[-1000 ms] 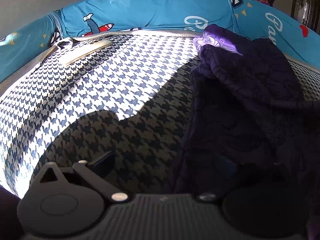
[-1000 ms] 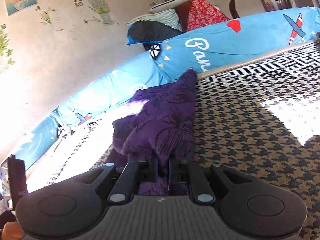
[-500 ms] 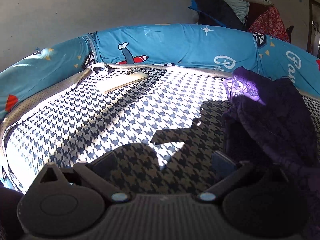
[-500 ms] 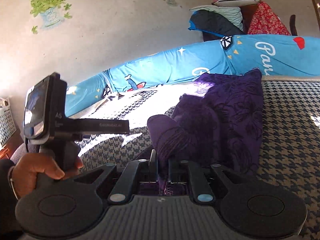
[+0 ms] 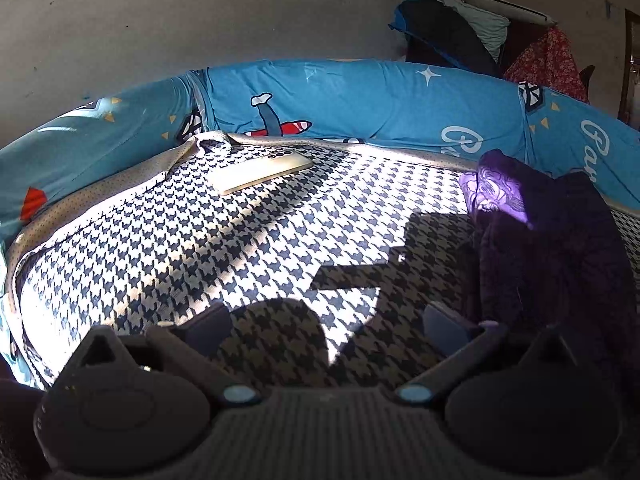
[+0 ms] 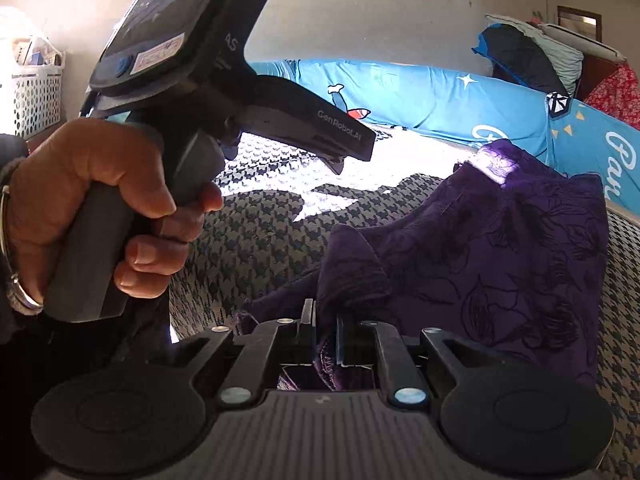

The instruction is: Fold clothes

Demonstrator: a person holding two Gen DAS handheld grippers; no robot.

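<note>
Houndstooth bed cover (image 5: 248,248) carries the purple garment (image 6: 500,256), bunched in a heap near the blue bumper (image 5: 360,108), its long run stretching from the right hand-held gripper (image 6: 325,330) toward that bumper. That gripper pinches a fold; the left hand-held gripper (image 5: 324,326) gapes wide, holding nothing. Judging by this, spreading or folding is underway; next the left needs an edge
</note>
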